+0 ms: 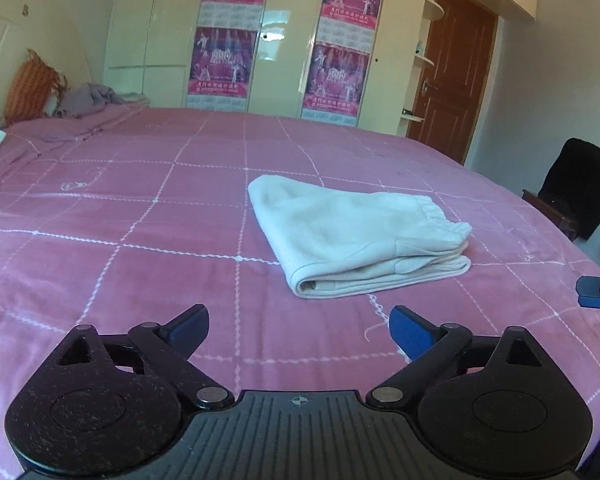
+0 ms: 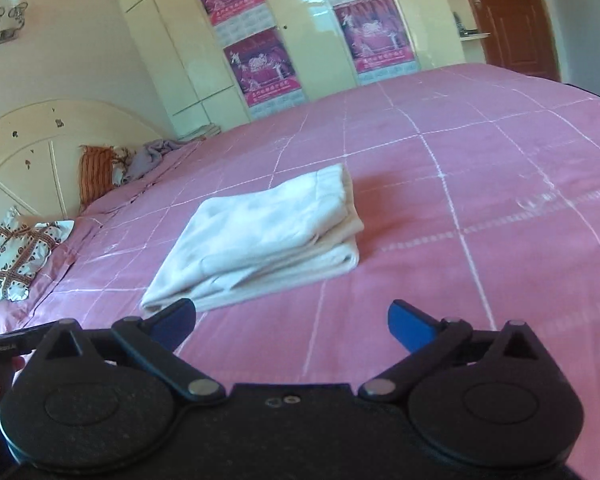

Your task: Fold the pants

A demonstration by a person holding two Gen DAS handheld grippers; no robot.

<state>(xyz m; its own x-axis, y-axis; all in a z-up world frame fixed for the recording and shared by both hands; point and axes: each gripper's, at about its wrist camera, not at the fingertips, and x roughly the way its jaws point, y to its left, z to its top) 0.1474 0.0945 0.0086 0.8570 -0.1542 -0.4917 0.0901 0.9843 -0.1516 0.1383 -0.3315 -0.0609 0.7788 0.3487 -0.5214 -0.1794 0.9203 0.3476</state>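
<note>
White pants (image 1: 356, 232) lie folded into a compact stack on the pink checked bedspread (image 1: 140, 220), elastic waistband to the right. My left gripper (image 1: 299, 326) is open and empty, held back from the near edge of the stack. In the right wrist view the same folded pants (image 2: 260, 236) lie ahead and to the left. My right gripper (image 2: 291, 320) is open and empty, its left fingertip (image 2: 176, 318) close to the stack's near corner. The right gripper's tip also shows at the left wrist view's right edge (image 1: 598, 292).
Orange pillow (image 1: 28, 88) and a grey garment (image 1: 88, 100) lie at the headboard end. A patterned pillow (image 2: 16, 256) sits at the bed's left. A wardrobe with posters (image 1: 220, 36) and a brown door (image 1: 452, 72) stand behind. A dark chair (image 1: 572, 188) is beside the bed.
</note>
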